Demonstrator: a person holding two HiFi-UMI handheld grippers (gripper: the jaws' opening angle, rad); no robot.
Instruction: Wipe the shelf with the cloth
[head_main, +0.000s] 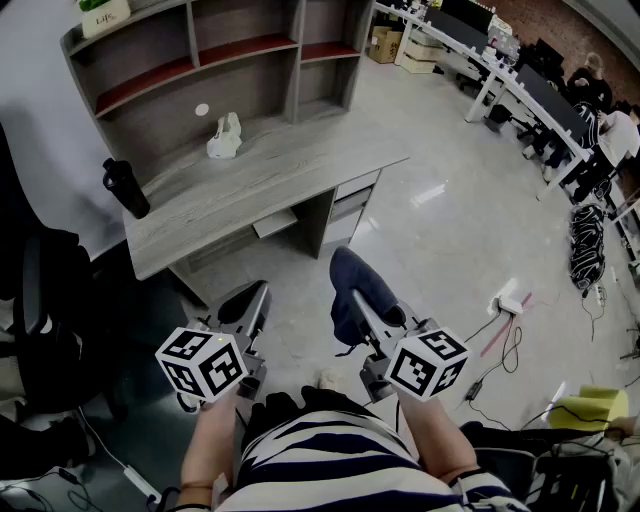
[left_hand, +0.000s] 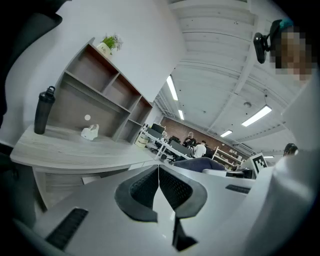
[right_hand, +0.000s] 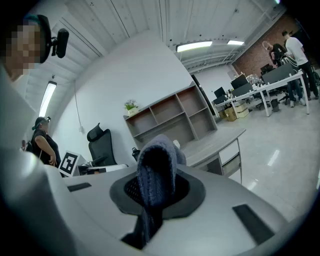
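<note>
Ahead of both tools: we see the shelf (head_main: 240, 55) standing on the grey surface (head_main: 260, 190), well apart from us across the floor (head_main: 450, 230).
Right side: our right tool (head_main: 352, 300) is clamped on the dark blue cloth (right_hand: 156, 170), which stands up past the jaw tips and folds over.
Left side: our left tool (left_hand: 158, 182) has its jaws pressed together, with nothing between them.
Cloth's place: up in the air in the right tool, well short of the shelf.
Beyond the left tool: a black bottle (head_main: 125, 187) stands upright near the surface's left end, and a small white object (head_main: 226, 137) sits by the shelf's foot.
Shelf top: a potted plant (left_hand: 109, 45).
</note>
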